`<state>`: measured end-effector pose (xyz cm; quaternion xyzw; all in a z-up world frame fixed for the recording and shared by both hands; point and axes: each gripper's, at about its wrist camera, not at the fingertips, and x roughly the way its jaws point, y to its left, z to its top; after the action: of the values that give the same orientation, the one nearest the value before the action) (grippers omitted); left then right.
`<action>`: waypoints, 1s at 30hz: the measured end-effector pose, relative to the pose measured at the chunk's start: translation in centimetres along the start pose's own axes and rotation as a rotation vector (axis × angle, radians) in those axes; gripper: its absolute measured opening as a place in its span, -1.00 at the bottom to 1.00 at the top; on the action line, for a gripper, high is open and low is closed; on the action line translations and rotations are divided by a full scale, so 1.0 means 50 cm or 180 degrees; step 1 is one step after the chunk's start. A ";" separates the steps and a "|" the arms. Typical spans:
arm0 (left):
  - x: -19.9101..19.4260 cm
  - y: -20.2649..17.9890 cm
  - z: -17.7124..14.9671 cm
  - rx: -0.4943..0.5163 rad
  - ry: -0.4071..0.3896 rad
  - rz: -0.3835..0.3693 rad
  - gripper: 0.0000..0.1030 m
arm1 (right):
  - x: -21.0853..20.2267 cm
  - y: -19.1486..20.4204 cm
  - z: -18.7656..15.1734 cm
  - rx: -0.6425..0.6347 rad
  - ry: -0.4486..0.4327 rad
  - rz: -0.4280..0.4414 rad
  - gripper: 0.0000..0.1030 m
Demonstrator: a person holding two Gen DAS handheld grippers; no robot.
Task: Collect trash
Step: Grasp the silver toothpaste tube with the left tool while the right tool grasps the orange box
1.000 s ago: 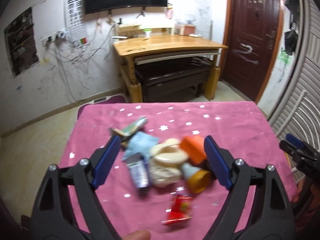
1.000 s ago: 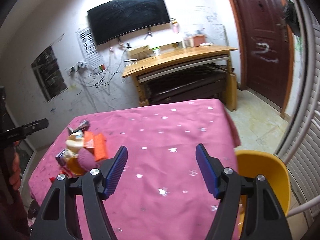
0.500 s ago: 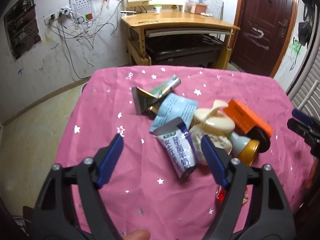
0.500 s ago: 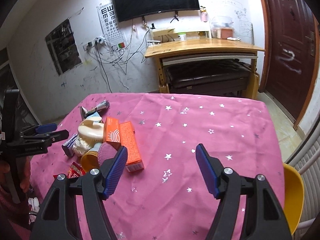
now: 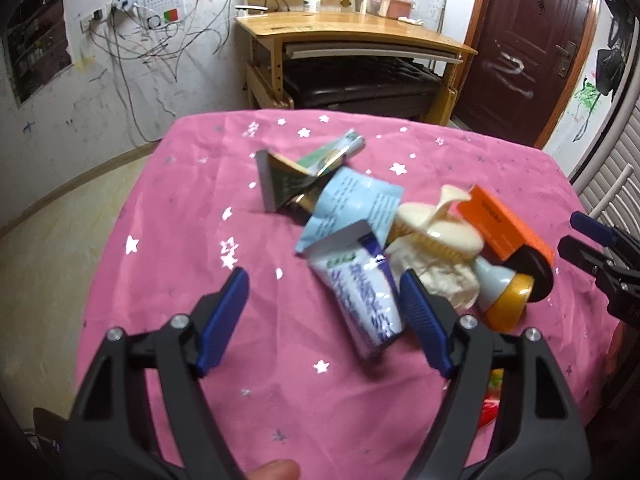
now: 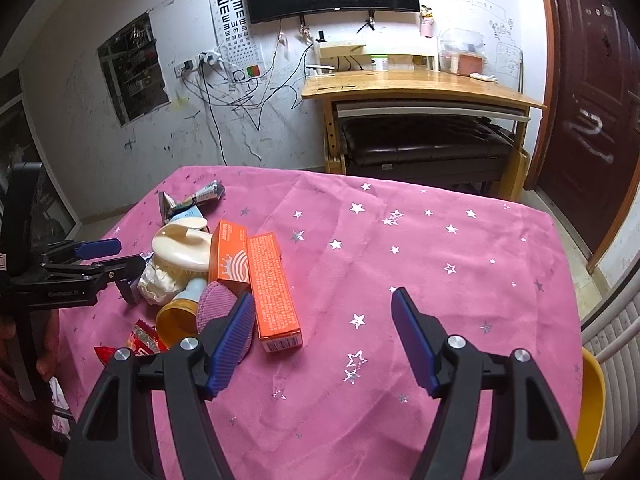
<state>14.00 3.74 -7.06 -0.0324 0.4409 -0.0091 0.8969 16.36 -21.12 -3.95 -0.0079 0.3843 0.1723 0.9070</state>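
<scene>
A heap of trash lies on the pink star-print tablecloth (image 5: 168, 240): a white and blue pouch (image 5: 360, 292), a light blue wrapper (image 5: 352, 204), a green foil pack (image 5: 304, 172), a cream brush (image 5: 436, 228), an orange box (image 5: 504, 224), a bottle with a yellow cap (image 5: 500, 296) and a red wrapper (image 5: 492, 404). My left gripper (image 5: 324, 316) is open above the cloth, its right finger beside the pouch. My right gripper (image 6: 324, 332) is open and empty, just right of the orange box (image 6: 272, 280) and a purple pad (image 6: 220, 304).
A yellow bin (image 6: 592, 408) stands off the table's right edge. A wooden desk (image 6: 416, 88) with a black bench under it stands against the far wall. A dark door (image 6: 592, 92) is at the right.
Both grippers have come lower and closer to the trash heap. The left gripper has shifted so the pouch sits by its right finger.
</scene>
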 end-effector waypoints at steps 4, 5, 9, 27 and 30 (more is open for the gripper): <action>0.018 0.005 -0.010 0.0022 0.0097 0.0022 0.23 | 0.008 0.004 -0.001 -0.0047 0.0030 0.0019 0.26; 0.021 0.004 -0.011 0.0026 0.0112 0.0011 0.19 | 0.010 0.006 0.000 -0.0056 0.0037 0.0023 0.26; 0.028 -0.002 -0.012 0.0064 0.0096 0.0034 -0.12 | 0.019 0.013 0.003 -0.0107 0.0071 0.0020 0.26; -0.021 0.013 -0.022 0.0041 -0.0074 -0.0066 -0.69 | 0.097 0.048 0.012 -0.0445 0.0431 -0.0023 -0.19; -0.036 0.021 -0.022 0.0021 -0.0106 -0.0091 -0.69 | 0.099 0.057 0.010 -0.0528 0.0433 -0.0012 -0.55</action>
<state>12.01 4.82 -6.38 -0.0360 0.4254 -0.0228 0.9040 18.98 -16.83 -6.70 -0.0954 0.4294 0.2009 0.8753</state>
